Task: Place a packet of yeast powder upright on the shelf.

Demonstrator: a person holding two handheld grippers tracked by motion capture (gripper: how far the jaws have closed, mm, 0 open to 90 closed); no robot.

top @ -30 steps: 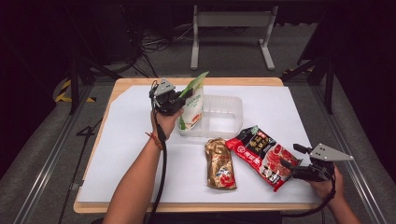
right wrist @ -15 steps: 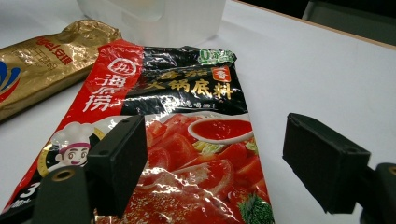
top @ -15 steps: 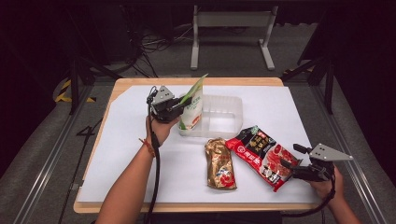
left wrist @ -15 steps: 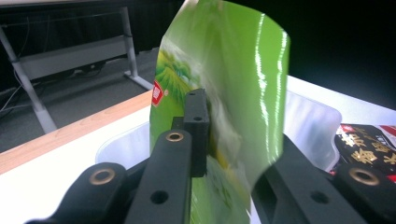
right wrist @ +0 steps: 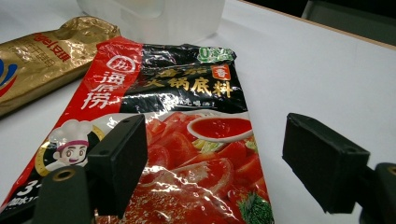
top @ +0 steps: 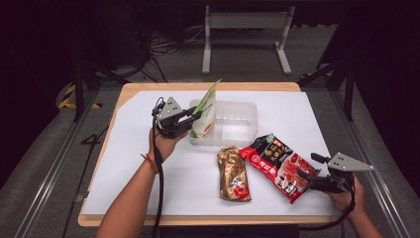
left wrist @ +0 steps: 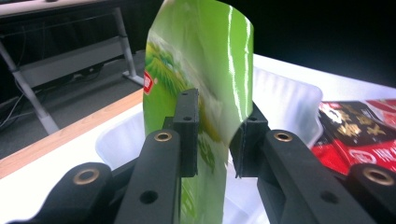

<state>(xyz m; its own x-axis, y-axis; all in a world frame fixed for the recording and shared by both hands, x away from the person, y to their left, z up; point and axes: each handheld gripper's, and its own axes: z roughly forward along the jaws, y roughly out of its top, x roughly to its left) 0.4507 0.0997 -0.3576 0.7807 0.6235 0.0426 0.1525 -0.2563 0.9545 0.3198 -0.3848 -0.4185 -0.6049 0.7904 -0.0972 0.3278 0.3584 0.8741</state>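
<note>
A green pouch (top: 205,111) stands upright, leaning in the left end of a clear plastic container (top: 237,119). My left gripper (top: 195,115) reaches it from the left. In the left gripper view the green pouch (left wrist: 205,70) runs between the black pads; the jaws have just been opening and stand open around it, my left gripper (left wrist: 215,135) loosely astride it. My right gripper (top: 304,176) rests open at the near right, its jaws wide over the lower end of a red sauce pouch (right wrist: 187,140), my right gripper (right wrist: 224,154) not touching it.
A gold packet (top: 233,173) lies flat beside the red sauce pouch (top: 275,158), near the table's front. White paper (top: 129,183) covers the wooden tabletop. The container (left wrist: 289,100) is otherwise empty. A metal stand and cables sit on the floor beyond the far edge.
The left hand has drawn back slightly toward the near side, and its jaws have parted around the green pouch, which stays standing in the container. The right hand has kept still.
</note>
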